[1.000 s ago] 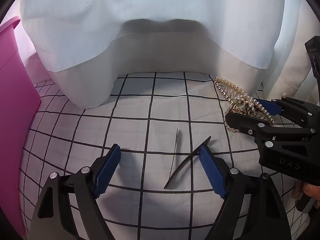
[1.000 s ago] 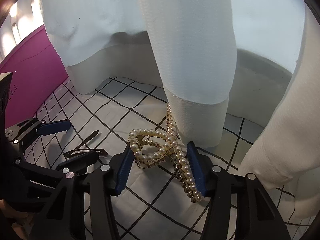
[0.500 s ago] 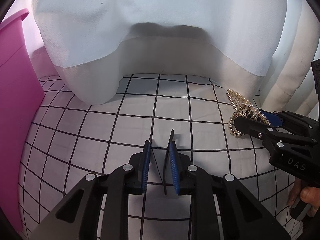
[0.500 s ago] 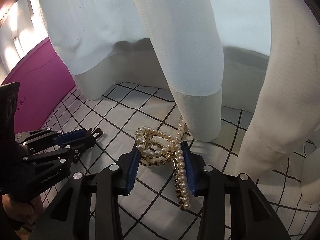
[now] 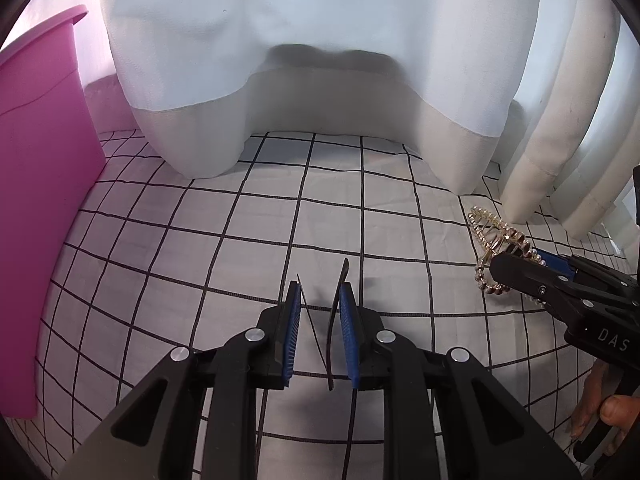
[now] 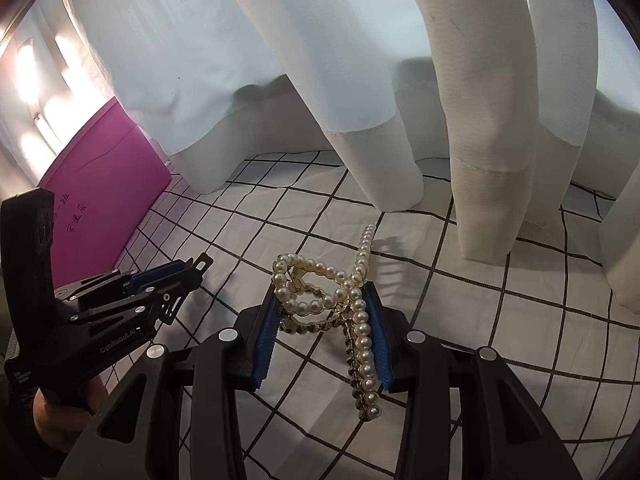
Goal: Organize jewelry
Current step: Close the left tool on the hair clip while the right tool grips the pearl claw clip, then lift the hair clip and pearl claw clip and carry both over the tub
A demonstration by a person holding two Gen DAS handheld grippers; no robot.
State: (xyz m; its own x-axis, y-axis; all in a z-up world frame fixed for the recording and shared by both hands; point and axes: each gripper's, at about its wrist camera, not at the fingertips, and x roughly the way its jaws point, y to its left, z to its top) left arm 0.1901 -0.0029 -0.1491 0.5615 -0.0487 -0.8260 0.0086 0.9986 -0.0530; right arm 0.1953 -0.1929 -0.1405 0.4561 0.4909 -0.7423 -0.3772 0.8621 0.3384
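Left tongs (image 5: 319,330) clamped on a thin black hair clip (image 5: 335,334), blades splayed, raised above the cloth. Right tongs (image 6: 322,334) closed on a pearl hair claw (image 6: 340,312), gold-toned frame lined with cream beads, also lifted. Underneath, a white black-grid cloth (image 5: 224,248). Beyond, white curtains (image 5: 320,40); at left, a pink bin (image 5: 40,180).

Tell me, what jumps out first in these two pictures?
The pearl hair claw, gold-framed, catches the eye at once, clamped between the right gripper's blue-padded fingers over the black-gridded white cloth. Next comes the thin black hair clip pinched in the left gripper. A bright pink bin stands at the far left, with white curtains hanging behind.
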